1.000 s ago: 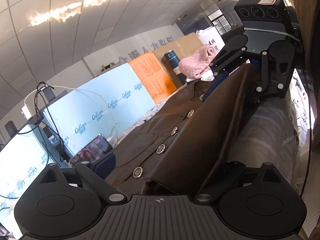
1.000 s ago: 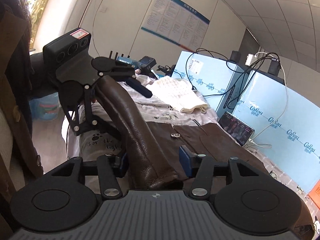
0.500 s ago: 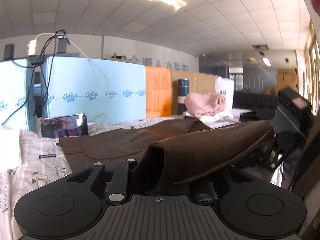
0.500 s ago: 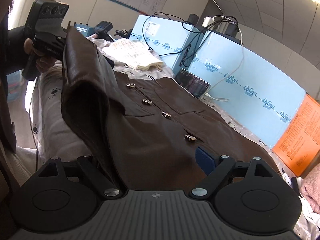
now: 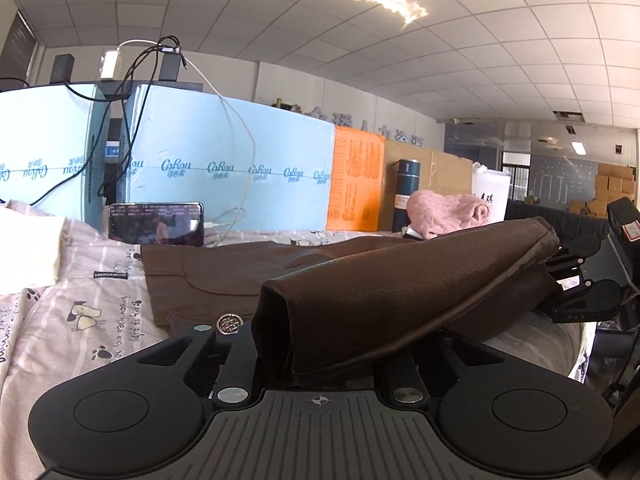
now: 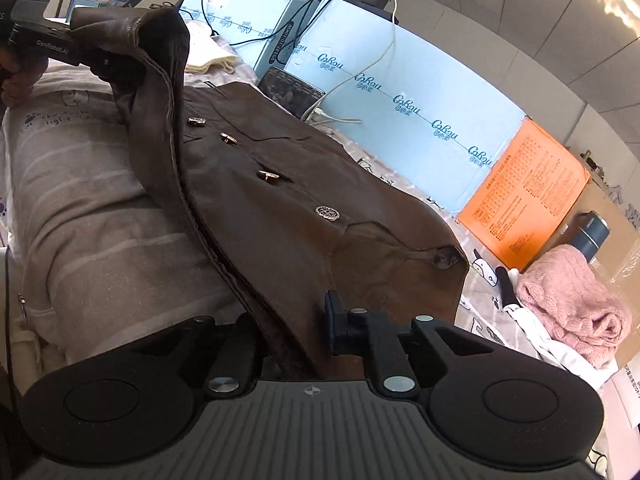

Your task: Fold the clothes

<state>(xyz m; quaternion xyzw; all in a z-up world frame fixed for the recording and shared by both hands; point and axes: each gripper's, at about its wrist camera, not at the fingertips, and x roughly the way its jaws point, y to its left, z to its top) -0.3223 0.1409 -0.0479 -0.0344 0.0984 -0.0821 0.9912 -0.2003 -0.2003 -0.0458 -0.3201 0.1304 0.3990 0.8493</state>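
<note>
A brown leather jacket (image 6: 280, 200) with metal buttons (image 6: 327, 212) lies face up on the bed. Its near side is lifted into a long fold (image 5: 400, 296) held between both grippers. My left gripper (image 5: 316, 354) is shut on one end of that fold, with a button (image 5: 229, 324) beside its left finger. The right wrist view shows the left gripper (image 6: 118, 66) high at the top left, a hand behind it. My right gripper (image 6: 292, 334) is shut on the jacket's edge near the hem. It (image 5: 562, 266) appears at the right of the left wrist view, at the fold's far end.
The bed has a printed sheet (image 5: 80, 320) and a striped cover (image 6: 80, 208) on its near side. A phone (image 5: 156, 224) leans against blue foam panels (image 5: 240, 168). A cream garment (image 5: 28, 252) lies left. A pink sweater (image 6: 572, 304), a flask (image 5: 406, 192) and an orange board (image 6: 524, 192) stand right.
Both grippers have carried the held jacket side up and over toward the blue panels. The left wrist camera has swung from looking along the jacket to facing the panels, and the fold now hangs lower.
</note>
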